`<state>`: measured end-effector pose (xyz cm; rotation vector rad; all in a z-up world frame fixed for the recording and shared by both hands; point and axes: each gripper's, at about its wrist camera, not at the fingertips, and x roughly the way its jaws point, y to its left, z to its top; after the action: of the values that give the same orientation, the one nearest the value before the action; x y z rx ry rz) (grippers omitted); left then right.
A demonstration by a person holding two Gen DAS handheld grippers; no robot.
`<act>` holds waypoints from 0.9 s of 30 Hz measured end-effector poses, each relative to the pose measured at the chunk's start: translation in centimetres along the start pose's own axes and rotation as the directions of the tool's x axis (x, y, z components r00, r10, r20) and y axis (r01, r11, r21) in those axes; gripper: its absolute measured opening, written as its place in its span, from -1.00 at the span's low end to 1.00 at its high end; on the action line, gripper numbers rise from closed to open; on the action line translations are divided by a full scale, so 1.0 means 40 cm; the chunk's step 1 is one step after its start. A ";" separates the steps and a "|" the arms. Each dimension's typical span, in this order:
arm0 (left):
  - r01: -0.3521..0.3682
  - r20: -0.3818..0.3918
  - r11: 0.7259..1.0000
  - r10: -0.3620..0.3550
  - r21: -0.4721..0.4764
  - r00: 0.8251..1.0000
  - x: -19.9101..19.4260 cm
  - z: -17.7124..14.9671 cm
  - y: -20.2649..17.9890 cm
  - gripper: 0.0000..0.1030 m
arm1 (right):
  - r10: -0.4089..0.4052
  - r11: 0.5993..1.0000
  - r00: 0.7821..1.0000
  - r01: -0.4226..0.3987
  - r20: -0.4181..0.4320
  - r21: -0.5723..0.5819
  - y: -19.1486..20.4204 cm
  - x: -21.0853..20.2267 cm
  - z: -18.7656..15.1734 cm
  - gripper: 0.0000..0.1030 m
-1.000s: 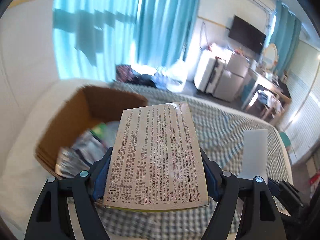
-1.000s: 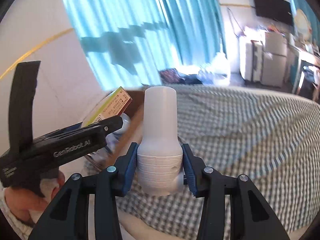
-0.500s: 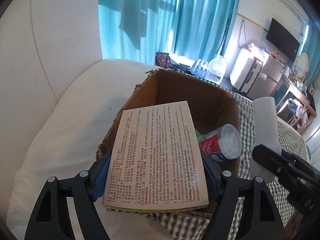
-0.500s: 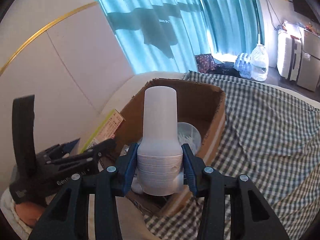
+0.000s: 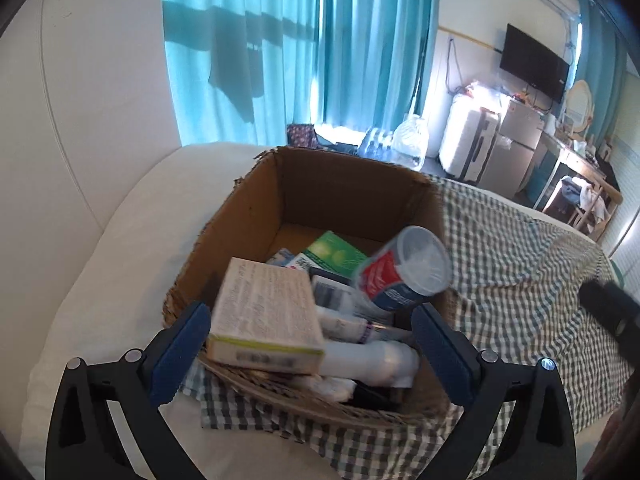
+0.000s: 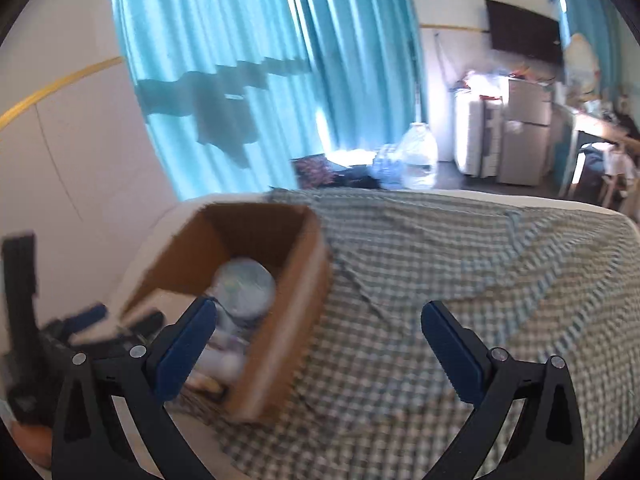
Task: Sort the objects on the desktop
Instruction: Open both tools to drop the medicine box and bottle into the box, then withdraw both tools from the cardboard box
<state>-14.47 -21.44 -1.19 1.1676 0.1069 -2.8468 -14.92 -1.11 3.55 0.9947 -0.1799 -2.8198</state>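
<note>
My left gripper [image 5: 311, 312] hangs over an open cardboard box [image 5: 248, 216], its jaws opening wide. The printed medicine carton [image 5: 266, 320] lies tilted on the pile inside, free of both pads. Beside it lies the white bottle [image 5: 368, 356], with a red-and-blue cup [image 5: 404, 268] and a green box [image 5: 334, 254] behind. My right gripper [image 6: 318, 320] is also opening, with nothing between its fingers, to the right of the box [image 6: 288, 344], over the checked cloth. The picture is blurred there. The cup [image 6: 244, 288] shows inside. My left gripper [image 6: 80, 320] shows at the left edge.
The box stands on a bed where a green checked cloth [image 5: 512, 260] meets a white pillow [image 5: 120, 260]. A pale wall and teal curtains [image 5: 320, 60] rise behind. Furniture, a water jug [image 6: 418, 156] and a wall screen fill the far right.
Both grippers have let go: the medicine carton and the white bottle have left the jaws and now lie in the cardboard box. The right gripper has shifted right, off the box.
</note>
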 end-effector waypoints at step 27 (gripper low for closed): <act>0.025 0.008 0.997 -0.026 0.078 1.000 -0.055 -0.072 -0.108 1.00 | -0.112 0.986 0.988 0.123 -0.106 0.112 -0.123 -0.059 -0.111 0.99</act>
<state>-11.24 -16.81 -1.50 1.1757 0.0099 -2.9029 -10.78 3.88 0.77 1.2066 -0.2895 -2.8851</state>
